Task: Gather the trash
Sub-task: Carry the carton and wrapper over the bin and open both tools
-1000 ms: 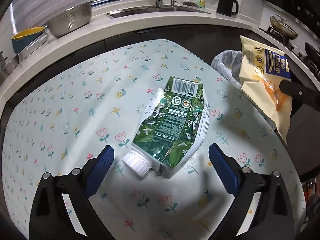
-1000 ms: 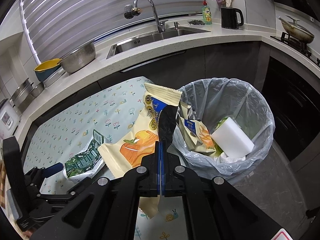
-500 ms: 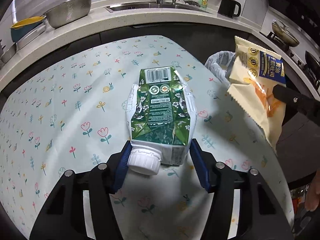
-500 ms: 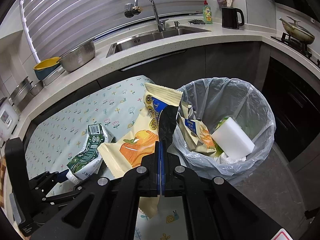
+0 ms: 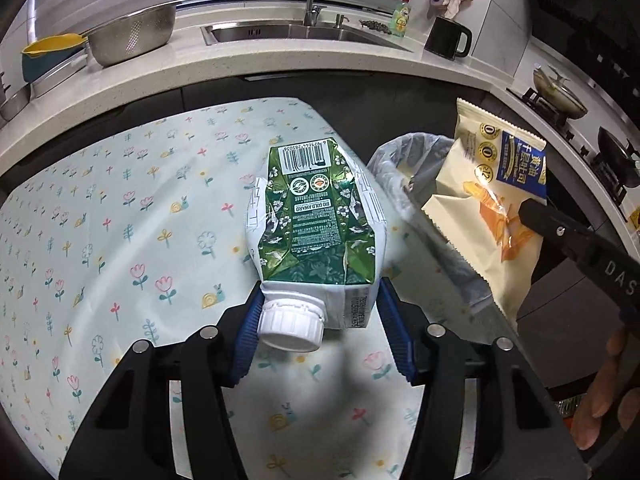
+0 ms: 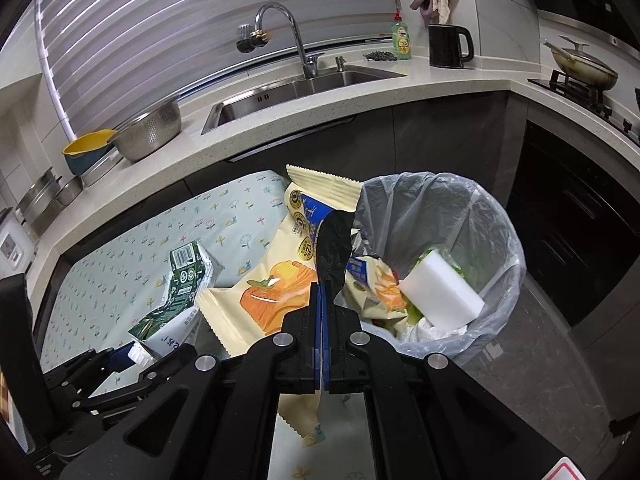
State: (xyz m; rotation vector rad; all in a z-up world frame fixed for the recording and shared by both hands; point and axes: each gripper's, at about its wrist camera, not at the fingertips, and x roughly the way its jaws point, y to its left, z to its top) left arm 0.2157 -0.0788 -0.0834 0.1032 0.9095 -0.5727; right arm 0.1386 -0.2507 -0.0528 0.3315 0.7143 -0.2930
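A crushed green-and-white carton (image 5: 316, 236) with a white screw cap is held at its cap end by my left gripper (image 5: 320, 320), lifted above the floral tablecloth (image 5: 120, 208). It also shows in the right wrist view (image 6: 176, 292). My right gripper (image 6: 322, 312) is shut on a cream snack wrapper (image 6: 276, 292) with an orange picture and blue label, held beside the rim of the lined trash bin (image 6: 496, 216). The wrapper (image 5: 488, 200) and the bin (image 5: 400, 160) show at the right in the left wrist view. The bin holds a white sponge block (image 6: 440, 296) and other wrappers.
A counter runs behind with a sink (image 6: 296, 88), faucet, steel colander (image 6: 148, 132), yellow-and-blue bowl, soap bottle and black kettle (image 6: 448, 46). A stove with a pan (image 6: 584, 68) stands at the right. Dark cabinets lie beyond the bin.
My left gripper closed on the carton's cap end and lifted it off the table, toward the bin side. My right gripper stayed shut on the wrapper, almost still.
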